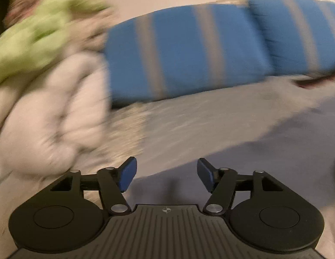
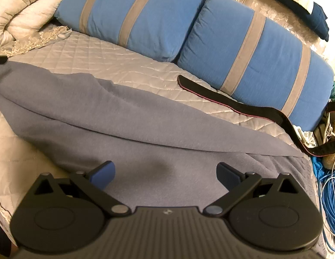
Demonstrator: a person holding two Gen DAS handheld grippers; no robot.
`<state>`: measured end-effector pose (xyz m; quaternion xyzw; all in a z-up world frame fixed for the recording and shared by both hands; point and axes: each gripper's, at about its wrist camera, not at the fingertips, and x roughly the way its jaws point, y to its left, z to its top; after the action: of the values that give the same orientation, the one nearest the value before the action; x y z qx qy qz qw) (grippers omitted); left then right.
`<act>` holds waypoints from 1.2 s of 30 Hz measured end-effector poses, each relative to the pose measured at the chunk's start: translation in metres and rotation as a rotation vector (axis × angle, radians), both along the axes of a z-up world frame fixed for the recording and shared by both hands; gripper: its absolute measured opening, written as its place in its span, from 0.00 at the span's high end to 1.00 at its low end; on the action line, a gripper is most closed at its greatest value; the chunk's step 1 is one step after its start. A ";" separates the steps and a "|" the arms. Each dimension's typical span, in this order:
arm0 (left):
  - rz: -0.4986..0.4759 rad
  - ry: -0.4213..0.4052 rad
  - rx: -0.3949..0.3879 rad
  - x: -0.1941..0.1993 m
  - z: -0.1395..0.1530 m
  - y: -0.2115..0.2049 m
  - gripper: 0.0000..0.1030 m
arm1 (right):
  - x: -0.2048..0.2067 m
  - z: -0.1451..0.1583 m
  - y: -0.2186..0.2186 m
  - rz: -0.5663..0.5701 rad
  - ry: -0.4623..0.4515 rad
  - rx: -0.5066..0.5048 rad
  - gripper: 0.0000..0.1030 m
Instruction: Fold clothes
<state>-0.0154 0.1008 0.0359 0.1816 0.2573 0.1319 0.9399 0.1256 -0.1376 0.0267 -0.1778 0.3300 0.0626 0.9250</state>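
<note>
Left hand-held gripper (image 1: 167,174): jaws parted, nothing between pads, above grey-blue garment (image 2: 145,125); view blurred. Right hand-held gripper (image 2: 165,176): jaws wide apart, empty, over same garment spread on quilted bed (image 2: 85,49). Blue striped pillows (image 2: 243,49) behind.

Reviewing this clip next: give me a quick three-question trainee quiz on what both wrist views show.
1. True or false: the right gripper grips the blue-grey garment.
2. What lies between garment and striped pillows? A) black strap B) book C) shoe
3. Fill in: the left gripper stands ___.

Key: 1 false, its pads are apart above the cloth; 2 A, the black strap; 3 open.
</note>
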 end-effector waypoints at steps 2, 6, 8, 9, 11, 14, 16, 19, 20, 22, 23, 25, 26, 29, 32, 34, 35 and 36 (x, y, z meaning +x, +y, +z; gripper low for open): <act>-0.109 0.015 0.097 -0.002 -0.009 -0.020 0.41 | 0.000 0.000 0.000 -0.004 -0.001 0.000 0.00; -0.312 0.072 0.256 -0.011 -0.031 -0.053 0.40 | 0.000 0.001 -0.002 -0.008 -0.001 0.005 0.00; -0.362 0.114 0.321 -0.013 -0.044 -0.061 0.40 | 0.000 0.002 -0.002 -0.009 -0.002 0.008 0.00; -0.370 0.127 0.365 -0.013 -0.051 -0.064 0.40 | 0.000 0.002 -0.003 -0.008 -0.003 0.008 0.00; -0.374 0.130 0.453 -0.015 -0.062 -0.070 0.40 | 0.000 0.002 -0.003 -0.005 -0.003 0.007 0.00; -0.386 0.126 0.551 -0.017 -0.073 -0.073 0.39 | 0.000 0.002 -0.004 -0.001 -0.004 0.006 0.00; -0.404 0.132 0.583 -0.018 -0.075 -0.075 0.39 | 0.000 0.002 -0.005 -0.001 -0.006 0.005 0.00; -0.440 0.155 0.582 -0.021 -0.071 -0.073 0.39 | 0.000 0.002 -0.005 -0.007 -0.005 0.004 0.00; -0.454 0.165 0.570 -0.022 -0.070 -0.072 0.39 | 0.000 0.001 -0.005 -0.010 -0.005 0.004 0.00; -0.478 0.180 0.555 -0.023 -0.068 -0.069 0.39 | 0.000 0.001 -0.004 -0.011 -0.004 0.003 0.00; -0.484 0.183 0.558 -0.024 -0.068 -0.068 0.39 | 0.000 0.001 -0.004 -0.010 -0.004 0.002 0.00; -0.497 0.191 0.576 -0.025 -0.069 -0.067 0.39 | 0.000 0.001 -0.003 -0.005 -0.004 -0.004 0.00; -0.497 0.196 0.593 -0.025 -0.070 -0.067 0.38 | -0.001 0.001 -0.002 -0.003 -0.004 -0.007 0.00; -0.475 0.209 0.661 -0.023 -0.074 -0.065 0.38 | 0.000 0.000 -0.003 -0.003 -0.007 -0.016 0.00; -0.419 0.222 0.719 -0.019 -0.080 -0.060 0.38 | 0.000 0.000 -0.004 -0.008 -0.007 -0.013 0.00; -0.381 0.231 0.747 -0.020 -0.082 -0.057 0.38 | 0.000 0.000 -0.004 -0.010 -0.007 -0.007 0.00; -0.365 0.233 0.761 -0.020 -0.082 -0.056 0.38 | 0.000 0.000 -0.004 -0.010 -0.007 -0.008 0.00; -0.349 0.235 0.774 -0.020 -0.083 -0.055 0.38 | 0.000 0.000 -0.004 -0.009 -0.007 -0.010 0.00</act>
<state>-0.0350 0.0461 -0.0471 0.5749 0.2597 0.0360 0.7751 0.1254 -0.1416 0.0267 -0.1812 0.3280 0.0563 0.9254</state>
